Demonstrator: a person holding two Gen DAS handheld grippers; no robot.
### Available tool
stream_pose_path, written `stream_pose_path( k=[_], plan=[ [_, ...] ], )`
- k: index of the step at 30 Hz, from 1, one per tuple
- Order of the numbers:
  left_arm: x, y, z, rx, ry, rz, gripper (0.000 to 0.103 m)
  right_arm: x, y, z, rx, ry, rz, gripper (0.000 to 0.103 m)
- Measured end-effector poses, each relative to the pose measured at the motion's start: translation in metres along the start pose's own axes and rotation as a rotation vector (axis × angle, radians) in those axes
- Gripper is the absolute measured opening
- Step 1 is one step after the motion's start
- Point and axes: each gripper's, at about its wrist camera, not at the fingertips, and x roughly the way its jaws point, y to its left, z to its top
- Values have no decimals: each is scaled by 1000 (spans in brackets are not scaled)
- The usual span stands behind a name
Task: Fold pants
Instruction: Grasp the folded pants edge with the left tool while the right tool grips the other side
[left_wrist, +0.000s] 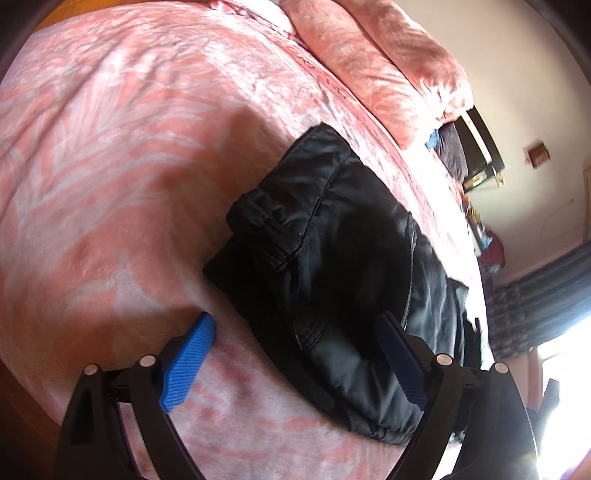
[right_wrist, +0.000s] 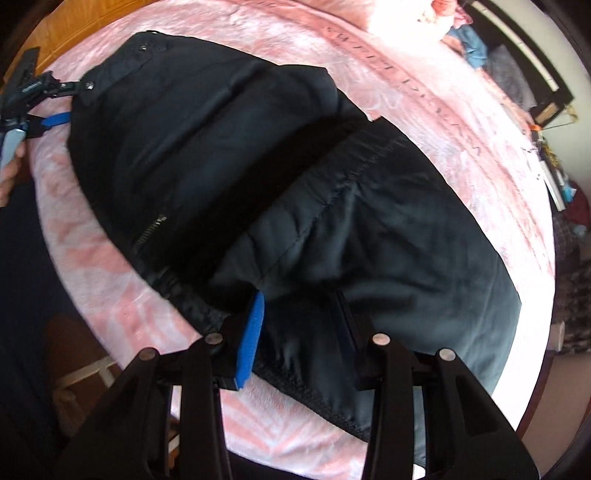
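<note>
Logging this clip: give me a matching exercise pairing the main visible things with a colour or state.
Things:
1. Black padded pants
2. Pink patterned plush blanket
3. Left gripper
4. Right gripper

Descriptions:
A. Open, blue pads wide apart
B. Spread over the bed
C. Lying folded, zipper showing
D. Blue pads astride the pants' edge

Pairs: 1-C, 2-B, 3-A, 4-D

My left cam sits low at the bed (left_wrist: 110, 147) edge, pants (left_wrist: 332, 258) at 1 o'clock; right cam's close above them; both share pants (right_wrist: 258, 184).
</note>
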Motion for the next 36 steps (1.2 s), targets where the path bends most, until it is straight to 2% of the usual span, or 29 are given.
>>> stream_pose_path(
  k=[1,3,5,6,8,11,14,16,18,22,29,32,33,34,36],
  plan=[
    [-1,2,0,-26,-5,-12,91,-8,-3,7,-10,-3,17,42],
    [-4,9,0,-95,-20,-51,91,-23,-11,28,-20,-17,74,56],
    [-6,17,2,-174,-35,-91,91,-37,-17,61,-23,-36,181,66],
    [-7,20,2,-204,-41,-107,91,-43,-19,79,-27,-45,243,77],
    [-9,24,3,-259,-55,-137,91,-49,-19,126,-47,-40,407,91],
    [-10,31,2,-337,-66,-167,91,-38,-8,194,-117,-2,532,91],
    [-7,39,4,-406,-55,-212,91,-8,13,259,-165,69,632,93],
    [-5,41,5,-435,-47,-250,91,13,32,292,-207,116,662,93],
    [0,43,6,-450,-38,-257,92,28,54,321,-257,158,706,93],
    [5,45,6,-485,-48,-260,92,63,90,362,-343,226,766,93],
    [9,42,5,-467,-42,-301,92,111,134,387,-419,340,811,94],
    [11,60,3,-524,-25,-284,71,122,151,386,-470,378,827,94],
    [10,66,2,-568,-29,-298,70,125,154,387,-478,387,837,94],
    [10,66,1,-584,-31,-303,71,127,156,387,-482,399,846,94],
    [14,54,5,-530,-18,-287,85,133,162,387,-503,423,855,95]
  ],
)
